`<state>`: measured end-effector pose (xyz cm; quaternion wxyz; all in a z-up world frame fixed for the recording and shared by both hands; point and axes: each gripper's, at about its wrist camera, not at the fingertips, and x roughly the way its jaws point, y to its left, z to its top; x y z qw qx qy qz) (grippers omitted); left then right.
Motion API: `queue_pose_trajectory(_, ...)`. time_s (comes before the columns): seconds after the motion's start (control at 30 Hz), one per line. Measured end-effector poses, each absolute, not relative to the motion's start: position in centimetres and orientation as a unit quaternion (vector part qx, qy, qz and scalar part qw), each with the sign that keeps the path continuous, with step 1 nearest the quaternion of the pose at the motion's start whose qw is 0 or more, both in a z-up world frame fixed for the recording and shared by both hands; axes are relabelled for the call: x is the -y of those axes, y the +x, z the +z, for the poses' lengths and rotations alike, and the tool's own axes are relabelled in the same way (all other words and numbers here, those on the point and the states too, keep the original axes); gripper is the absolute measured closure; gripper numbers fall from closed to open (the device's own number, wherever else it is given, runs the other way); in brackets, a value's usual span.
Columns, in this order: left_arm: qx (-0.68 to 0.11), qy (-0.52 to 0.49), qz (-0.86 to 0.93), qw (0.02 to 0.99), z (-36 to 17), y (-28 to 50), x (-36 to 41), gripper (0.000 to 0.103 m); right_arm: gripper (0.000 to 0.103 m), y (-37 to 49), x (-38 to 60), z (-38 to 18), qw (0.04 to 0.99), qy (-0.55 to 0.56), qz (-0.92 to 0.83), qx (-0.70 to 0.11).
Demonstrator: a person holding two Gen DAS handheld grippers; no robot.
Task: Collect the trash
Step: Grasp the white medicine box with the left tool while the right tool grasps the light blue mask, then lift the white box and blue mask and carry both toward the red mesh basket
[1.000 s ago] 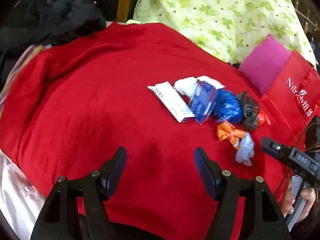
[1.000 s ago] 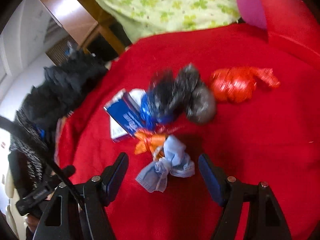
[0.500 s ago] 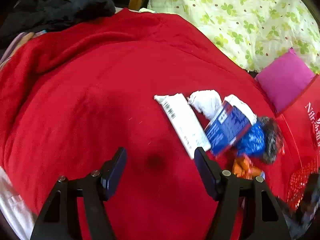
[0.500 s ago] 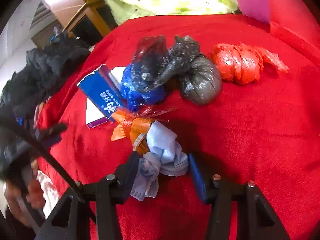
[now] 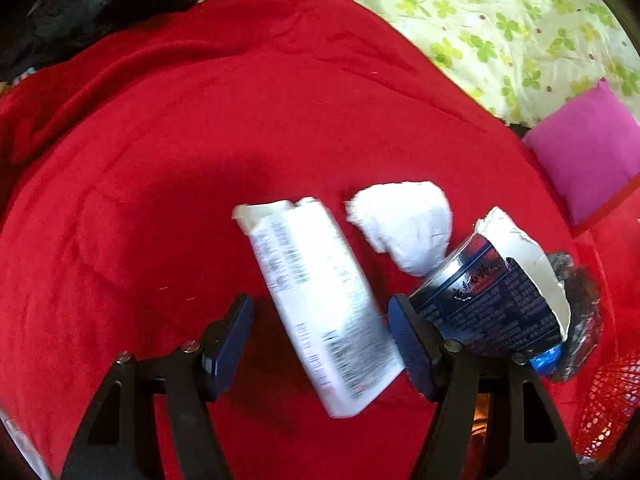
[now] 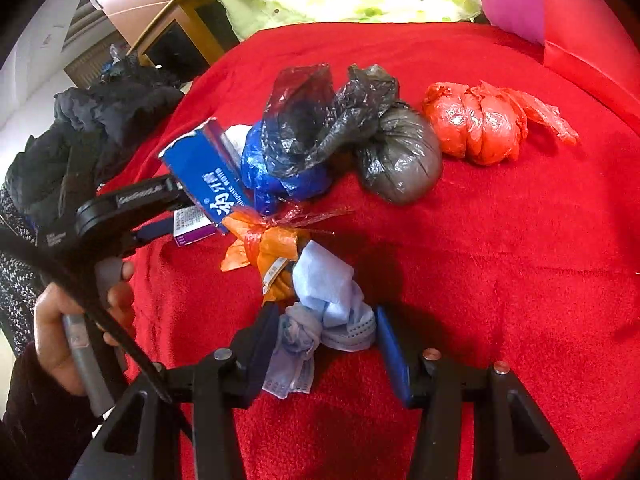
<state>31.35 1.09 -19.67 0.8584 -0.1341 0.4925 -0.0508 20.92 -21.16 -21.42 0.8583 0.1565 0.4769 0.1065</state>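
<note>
1. Left wrist view: the left gripper [image 5: 320,336] is spread wide, with nothing pinched. A white carton [image 5: 320,296] with printed text lies on the red blanket [image 5: 160,160] right between the 2 fingers, tilted, its near end closer to the right-hand finger; can't tell if it touches that finger, since the frame is blurry.
2. Same view: a crumpled white tissue wad [image 5: 404,224] sits ahead of the claw and a bit right, just beyond the carton. A dark blue box [image 5: 488,300] with an open white flap is just beside the outer face of the right-hand finger. A black plastic bag [image 5: 580,300] shows past that box, further right.
3. Same view, far end: a green clover-print cover [image 5: 520,32] and a pink cushion [image 5: 588,160] are ahead and to the right, well apart from the claw.
4. Right wrist view: the right gripper [image 6: 324,348] has its 2 fingers either side of a crumpled light blue mask [image 6: 324,308], partly closed around it. The left-hand pad looks to be touching the mask; can't tell if the right-hand pad is.
5. Same view: an orange bag [image 6: 272,244] is just ahead of the mask, touching it. Further ahead sit the blue bag [image 6: 280,168] and black bags, with a red knotted bag [image 6: 480,124] ahead to the right. The other gripper, in the person's hand [image 6: 76,320], is off to the left.
</note>
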Motion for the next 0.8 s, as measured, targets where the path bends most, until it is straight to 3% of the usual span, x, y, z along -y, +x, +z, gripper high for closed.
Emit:
queue_pose_trajectory(0.07,-0.488,-0.144,-0.060,0.859,-20.0,31.3,-1.1,0.040,0.051,20.9,21.1,-21.4,0.858,0.157,0.107,-0.477)
queue_pose_trajectory(0.1,-0.487,-0.146,-0.060,0.859,-20.2,31.2,-1.1,0.049,0.051,20.9,21.1,-21.3,0.858,0.157,0.108,-0.477)
queue_pose_trajectory(0.23,-0.468,-0.169,-0.082,0.864,-20.3,29.8,-2.3,0.053,0.051,21.0,20.9,-21.2,0.860,0.152,0.110,-0.474)
queue_pose_trajectory(0.43,-0.427,-0.162,-0.103,0.884,-18.8,25.9,-3.6,0.054,0.051,20.3,20.6,-19.9,0.877,0.137,0.109,-0.447)
queue_pose_trajectory(0.8,-0.276,-0.018,-0.155,0.948,-10.0,15.7,-0.6,0.053,0.051,18.3,22.9,-15.5,0.916,0.155,0.106,-0.355)
